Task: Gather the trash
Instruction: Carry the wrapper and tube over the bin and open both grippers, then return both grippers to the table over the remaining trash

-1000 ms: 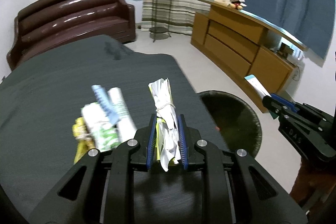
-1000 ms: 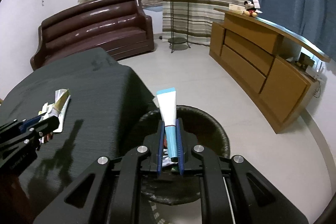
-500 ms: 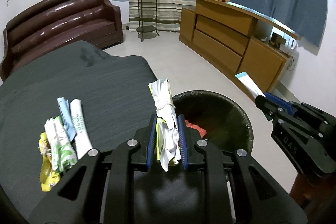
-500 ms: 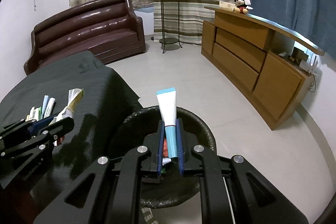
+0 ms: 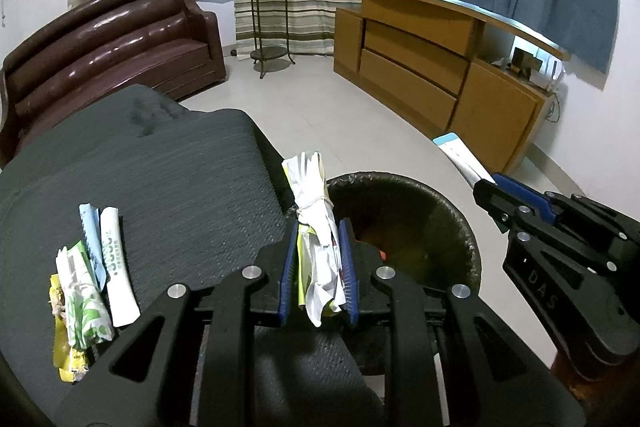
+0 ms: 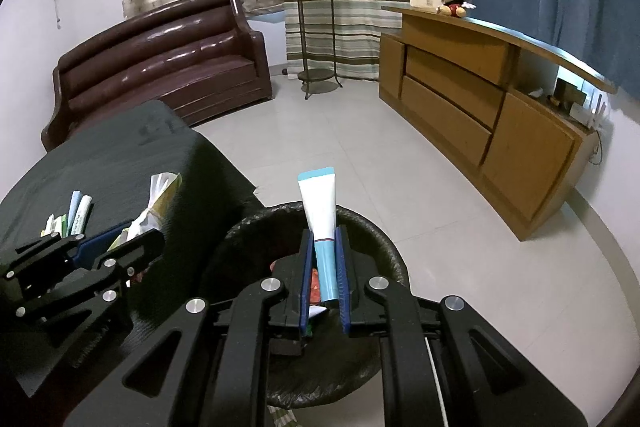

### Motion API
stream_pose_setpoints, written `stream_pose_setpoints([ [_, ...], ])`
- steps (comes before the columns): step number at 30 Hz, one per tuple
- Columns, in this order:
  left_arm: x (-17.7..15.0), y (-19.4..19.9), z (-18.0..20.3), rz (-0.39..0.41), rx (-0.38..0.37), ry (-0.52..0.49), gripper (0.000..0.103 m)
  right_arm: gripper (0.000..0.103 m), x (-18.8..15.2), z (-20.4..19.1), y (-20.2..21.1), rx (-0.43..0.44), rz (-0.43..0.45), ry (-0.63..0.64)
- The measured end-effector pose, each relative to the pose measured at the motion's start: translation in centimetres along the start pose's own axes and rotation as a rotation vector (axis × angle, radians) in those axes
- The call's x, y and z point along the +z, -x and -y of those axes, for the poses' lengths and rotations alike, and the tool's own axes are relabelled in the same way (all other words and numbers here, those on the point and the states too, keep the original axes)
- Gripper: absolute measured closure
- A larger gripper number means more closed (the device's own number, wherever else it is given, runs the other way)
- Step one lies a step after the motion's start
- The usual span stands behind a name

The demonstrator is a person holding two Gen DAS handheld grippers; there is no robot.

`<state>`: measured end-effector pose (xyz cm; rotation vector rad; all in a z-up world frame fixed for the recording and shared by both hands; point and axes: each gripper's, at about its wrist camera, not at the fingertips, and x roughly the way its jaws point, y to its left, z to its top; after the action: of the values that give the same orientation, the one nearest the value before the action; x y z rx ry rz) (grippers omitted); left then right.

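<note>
Item 1, nearest: right gripper (image 6: 324,283), fingers clenched on a white and teal tube (image 6: 320,215). The tube's long axis runs forward along the fingers, crimped end away from them. Directly under and ahead of the fingers is the open mouth of the bin (image 6: 384,239), black-lined and holding some trash. This hand appears the better placed of the two for dropping its load.

Item 2: left gripper (image 5: 318,271), fingers clamped on a bundle of crumpled paper (image 5: 316,223) tied with string, long axis also forward. It hangs at the edge of the dark surface (image 5: 168,179); the bin lies just to its right and ahead.

Item 3, left on the surface: a cluster of wrappers and sachets (image 5: 90,275), well apart from the bin, not yet collected.
</note>
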<state>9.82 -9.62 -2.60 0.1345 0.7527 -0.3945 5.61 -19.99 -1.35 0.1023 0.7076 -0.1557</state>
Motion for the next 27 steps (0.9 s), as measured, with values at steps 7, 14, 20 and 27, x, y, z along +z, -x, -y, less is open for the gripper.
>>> stream_pose_setpoints([
  [7, 0.1, -0.2, 0.0, 0.002, 0.008, 0.008, 0.070, 0.085, 0.1, 0.8, -0.6, 0.003, -0.012, -0.030],
  [14, 0.3, -0.1, -0.4, 0.006, 0.005, 0.026, 0.062, 0.075, 0.3, 0.9, -0.4, -0.007, 0.001, -0.037],
  [20, 0.5, 0.4, -0.5, 0.013, 0.005, 0.029, 0.058, 0.063, 0.2, 0.7, -0.1, -0.013, 0.008, -0.026],
  [27, -0.3, 2.2, -1.9, 0.022, 0.027, 0.042, 0.053, 0.053, 0.6, 0.1, 0.3, 0.006, 0.010, -0.004],
])
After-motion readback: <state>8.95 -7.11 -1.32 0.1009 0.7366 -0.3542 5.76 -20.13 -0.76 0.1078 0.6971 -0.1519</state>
